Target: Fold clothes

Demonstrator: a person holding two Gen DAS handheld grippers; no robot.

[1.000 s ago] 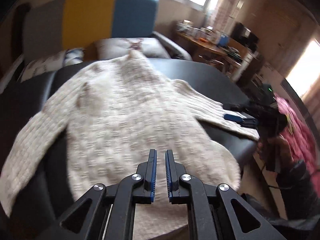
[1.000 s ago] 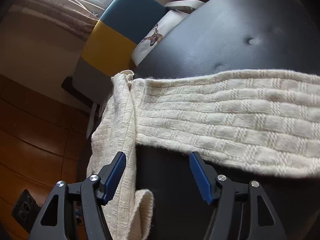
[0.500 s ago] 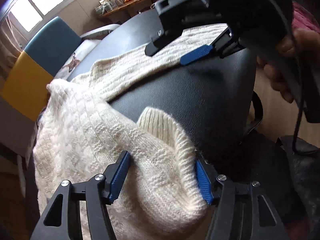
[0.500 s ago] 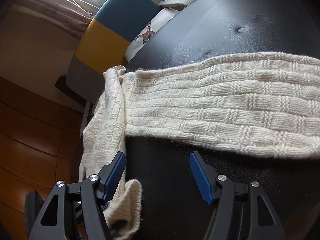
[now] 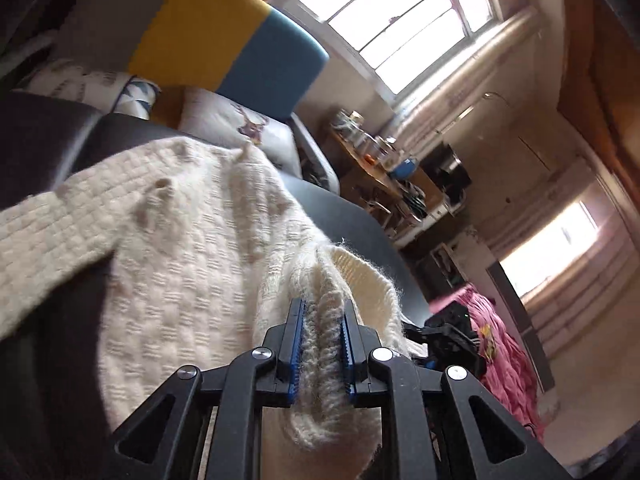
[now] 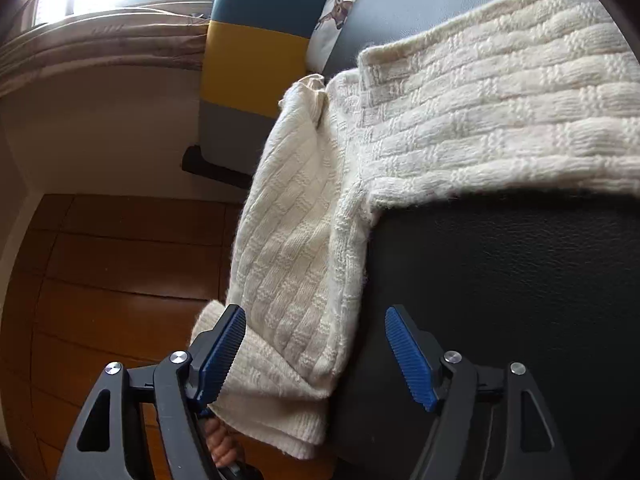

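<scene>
Left wrist: left tongs (image 5: 322,350) pinch sweater (image 5: 192,248) hem; right tongs (image 6: 316,354) gape wide.

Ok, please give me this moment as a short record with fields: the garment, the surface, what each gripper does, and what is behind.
garment: cream knitted sweater, spread out, one part hanging over the edge
surface: black padded table
left gripper: shut on a bunched fold of the sweater
right gripper: open, the hanging part of the sweater between its fingers, not clamped
floor: brown wood under the hanging part
behind: chair with yellow and blue back, deer-print cushion, bright window
</scene>
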